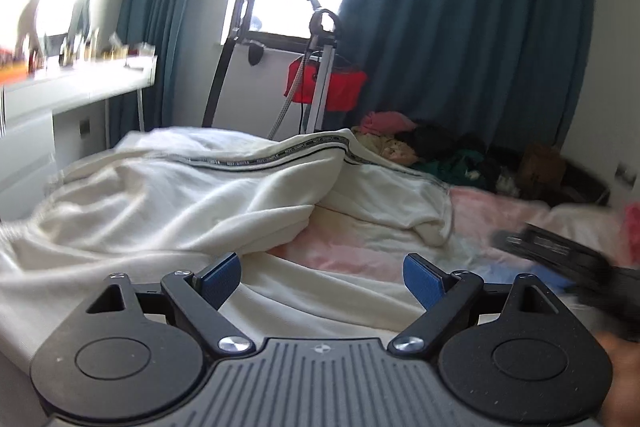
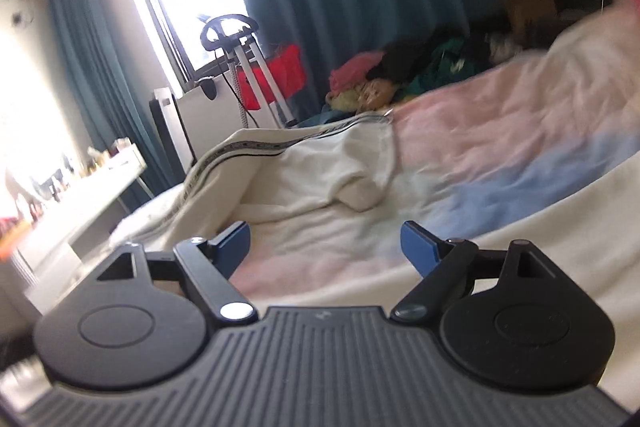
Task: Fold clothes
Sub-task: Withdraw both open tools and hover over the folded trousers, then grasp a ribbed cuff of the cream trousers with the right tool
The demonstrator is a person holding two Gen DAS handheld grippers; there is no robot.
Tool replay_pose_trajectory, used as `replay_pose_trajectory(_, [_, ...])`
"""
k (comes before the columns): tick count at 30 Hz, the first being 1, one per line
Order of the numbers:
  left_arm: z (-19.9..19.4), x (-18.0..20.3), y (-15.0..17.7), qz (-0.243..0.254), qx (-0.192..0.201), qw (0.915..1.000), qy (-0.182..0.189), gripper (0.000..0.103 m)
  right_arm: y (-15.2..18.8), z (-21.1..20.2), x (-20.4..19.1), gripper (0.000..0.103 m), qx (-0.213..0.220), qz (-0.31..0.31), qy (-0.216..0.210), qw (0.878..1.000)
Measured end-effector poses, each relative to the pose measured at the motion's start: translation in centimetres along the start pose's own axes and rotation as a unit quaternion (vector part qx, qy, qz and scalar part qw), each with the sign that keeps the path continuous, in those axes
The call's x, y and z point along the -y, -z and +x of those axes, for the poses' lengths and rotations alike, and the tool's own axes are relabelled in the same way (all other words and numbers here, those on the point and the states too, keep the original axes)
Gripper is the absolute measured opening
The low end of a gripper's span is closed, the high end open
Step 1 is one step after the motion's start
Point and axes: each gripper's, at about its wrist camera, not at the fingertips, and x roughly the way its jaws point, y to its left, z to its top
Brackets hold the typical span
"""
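A cream garment point(image 1: 192, 199) with a dark patterned stripe lies crumpled over the bed, its fabric reaching under my left gripper point(image 1: 322, 277). That gripper stands open just above the cloth, nothing between its blue pads point(image 1: 224, 277). In the right wrist view the same cream garment point(image 2: 312, 179) lies ahead and to the left. My right gripper point(image 2: 326, 247) is open over the bedding, with nothing held. The other gripper point(image 1: 560, 255) shows as a dark blur at the right edge of the left wrist view.
A pink and blue bedspread point(image 2: 500, 155) covers the bed. A heap of mixed clothes point(image 1: 432, 151) lies at the bed's far end below teal curtains point(image 1: 460, 27). A garment steamer with a red bag point(image 1: 324, 83) stands by the window. A white desk point(image 1: 72, 87) runs along the left.
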Motion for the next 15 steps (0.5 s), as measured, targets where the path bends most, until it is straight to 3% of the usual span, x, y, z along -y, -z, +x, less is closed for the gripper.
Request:
replay_pose_trajectory(2, [0.2,-1.0,0.1,-0.022,-0.007,0.9997,0.001,0.092,-0.2,4.2,0.8,0.083,-0.014,0.063,-0.023,0.998])
replay_pose_trajectory(5, [1.2,-2.0,0.3,-0.028,-0.024,0.9993,-0.005,0.092,0.0,10.6,2.8,0.084,-0.042,0.182,-0.039,0.982])
replay_pose_trajectory(6, [1.5,-2.3,0.3,-0.028,-0.029,0.9992,-0.006,0.092,0.1,12.0,2.8,0.078,-0.033,0.188,-0.031,0.981])
replay_pose_trajectory(9, [2.6,-3.1,0.6,-0.032,-0.029,0.999,-0.008,0.092,0.1,16.1,3.0,0.076,-0.007,0.21,-0.021,0.977])
replay_pose_trajectory(11, [3.6,-3.7,0.7,-0.036,-0.029,0.9989,-0.005,0.092,0.1,18.8,3.3,0.07,-0.012,0.226,-0.015,0.974])
replay_pose_trajectory(15, [5.9,-4.7,1.3,-0.04,-0.031,0.9987,0.007,0.092,0.1,23.1,3.6,0.07,-0.02,0.247,0.008,0.969])
